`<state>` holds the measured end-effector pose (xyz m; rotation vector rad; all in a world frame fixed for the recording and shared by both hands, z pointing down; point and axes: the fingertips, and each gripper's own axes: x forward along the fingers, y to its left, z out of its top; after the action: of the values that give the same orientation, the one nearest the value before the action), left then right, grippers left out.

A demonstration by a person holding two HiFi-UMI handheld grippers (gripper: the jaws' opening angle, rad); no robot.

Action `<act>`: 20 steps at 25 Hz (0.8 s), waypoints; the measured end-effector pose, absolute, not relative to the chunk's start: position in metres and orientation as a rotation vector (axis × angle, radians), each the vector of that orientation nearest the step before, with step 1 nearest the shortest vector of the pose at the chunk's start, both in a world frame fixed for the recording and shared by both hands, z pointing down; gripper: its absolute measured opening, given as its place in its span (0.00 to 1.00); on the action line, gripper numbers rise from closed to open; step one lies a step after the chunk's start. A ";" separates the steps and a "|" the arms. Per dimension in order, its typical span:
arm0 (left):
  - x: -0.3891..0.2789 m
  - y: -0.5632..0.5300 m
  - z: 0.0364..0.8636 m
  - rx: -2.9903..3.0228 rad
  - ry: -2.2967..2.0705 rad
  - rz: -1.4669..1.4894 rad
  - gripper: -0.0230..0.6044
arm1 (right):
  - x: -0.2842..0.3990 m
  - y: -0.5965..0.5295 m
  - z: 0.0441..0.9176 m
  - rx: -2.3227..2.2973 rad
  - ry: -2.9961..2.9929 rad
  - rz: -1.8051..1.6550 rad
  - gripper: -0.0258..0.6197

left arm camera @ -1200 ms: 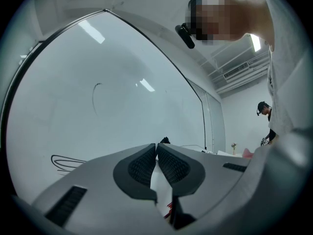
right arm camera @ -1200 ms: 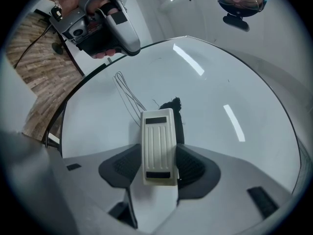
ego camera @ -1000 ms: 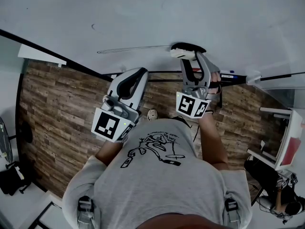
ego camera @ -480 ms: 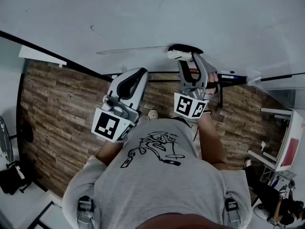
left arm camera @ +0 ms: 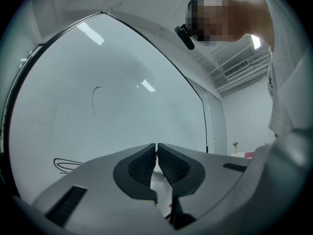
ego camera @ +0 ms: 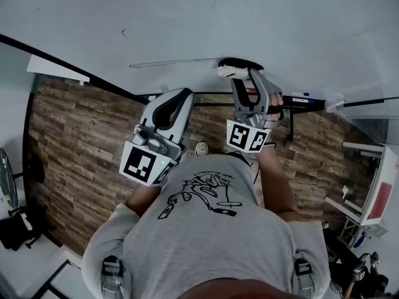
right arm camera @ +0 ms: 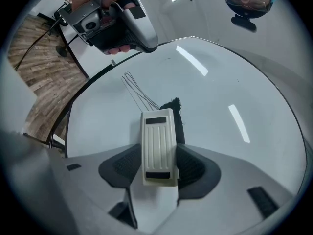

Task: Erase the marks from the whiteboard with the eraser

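The whiteboard [ego camera: 199, 17] fills the top of the head view. A thin looped scribble [ego camera: 168, 62] runs along its lower part, and a small curved mark [ego camera: 123, 33] sits higher left. My right gripper [ego camera: 235, 67] is shut on the white eraser [right arm camera: 158, 145], whose dark felt pad [ego camera: 240, 62] presses on the board at the scribble's right end. In the right gripper view the scribble [right arm camera: 137, 93] stretches away beyond the eraser. My left gripper [left arm camera: 156, 156] is shut with nothing in it, held off the board [left arm camera: 122, 102]; the scribble [left arm camera: 66, 164] and curved mark [left arm camera: 95, 98] show ahead.
A marker tray [ego camera: 299, 98] with pens runs under the board's lower edge. Wood-pattern floor [ego camera: 75, 136] lies below. A desk [ego camera: 374, 185] stands at the right. The left gripper's body [right arm camera: 115, 18] shows in the right gripper view.
My right gripper with the eraser has slid slightly left along the board toward the scribble. The left gripper has stayed put.
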<state>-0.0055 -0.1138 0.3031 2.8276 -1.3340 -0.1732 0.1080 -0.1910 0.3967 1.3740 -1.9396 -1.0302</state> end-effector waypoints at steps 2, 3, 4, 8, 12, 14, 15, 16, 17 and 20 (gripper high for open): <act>-0.006 -0.113 0.304 2.825 -1.338 -0.171 0.09 | 0.107 -0.191 0.399 1.371 -1.939 -1.027 0.40; -0.007 -0.113 0.305 2.824 -1.340 -0.170 0.09 | 0.106 -0.191 0.400 1.370 -1.939 -1.026 0.40; -0.008 -0.112 0.305 2.822 -1.342 -0.168 0.09 | 0.105 -0.191 0.401 1.368 -1.939 -1.025 0.40; -0.011 -0.110 0.306 2.818 -1.349 -0.166 0.09 | 0.098 -0.190 0.409 1.341 -1.945 -1.020 0.40; -0.013 -0.107 0.306 2.811 -1.359 -0.164 0.09 | 0.093 -0.190 0.417 1.329 -1.944 -1.012 0.40; -0.014 -0.106 0.307 2.809 -1.364 -0.163 0.09 | 0.093 -0.191 0.417 1.332 -1.941 -1.008 0.40; -0.015 -0.105 0.307 2.808 -1.367 -0.163 0.09 | 0.093 -0.191 0.417 1.331 -1.940 -1.009 0.40; -0.016 -0.104 0.308 2.807 -1.368 -0.163 0.09 | 0.092 -0.190 0.417 1.328 -1.939 -1.010 0.40; -0.018 -0.102 0.308 2.805 -1.369 -0.163 0.09 | 0.090 -0.189 0.417 1.325 -1.938 -1.012 0.40; -0.026 -0.094 0.305 2.805 -1.368 -0.169 0.09 | 0.081 -0.184 0.416 1.314 -1.932 -1.013 0.40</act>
<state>-0.0255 -0.0943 0.3054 2.8050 -1.3680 -0.1689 0.0812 -0.1837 0.4163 1.3136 -1.9317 -1.0133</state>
